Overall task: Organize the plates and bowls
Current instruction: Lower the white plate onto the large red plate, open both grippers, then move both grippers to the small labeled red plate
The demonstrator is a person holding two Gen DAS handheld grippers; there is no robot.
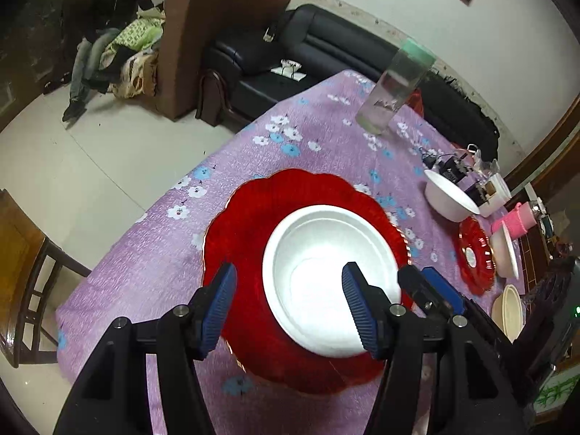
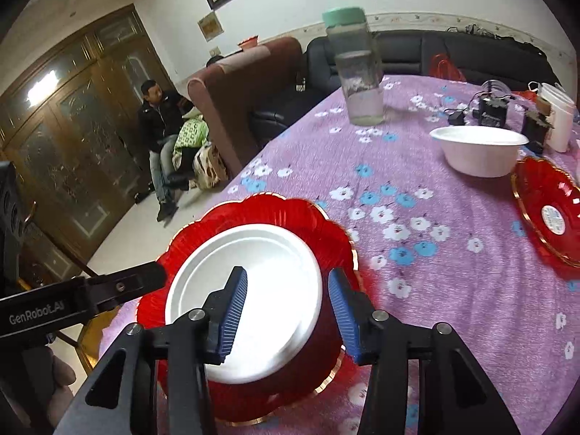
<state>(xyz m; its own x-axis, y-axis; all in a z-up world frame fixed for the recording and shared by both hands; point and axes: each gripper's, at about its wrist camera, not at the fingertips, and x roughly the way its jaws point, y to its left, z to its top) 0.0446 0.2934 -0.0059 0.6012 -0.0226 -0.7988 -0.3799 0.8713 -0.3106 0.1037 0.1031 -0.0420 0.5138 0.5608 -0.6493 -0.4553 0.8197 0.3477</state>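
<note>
A white bowl (image 1: 328,275) sits in a scalloped red plate (image 1: 246,232) on the purple floral tablecloth. My left gripper (image 1: 286,304) is open, its fingers straddling the bowl's left rim just above it. My right gripper (image 2: 286,311) is open, straddling the bowl's right rim (image 2: 246,290) over the same red plate (image 2: 275,210); it also shows in the left wrist view (image 1: 431,290). A second white bowl (image 2: 478,148) and a second red plate (image 2: 547,210) lie further right on the table.
A tall clear jar with a green lid (image 2: 357,69) stands at the table's far side. Black electronics (image 2: 489,108) and white cups (image 2: 558,116) sit at the far right. A pink cup (image 1: 514,221) and more bowls (image 1: 507,311) lie right. A wooden chair (image 1: 21,272) stands left.
</note>
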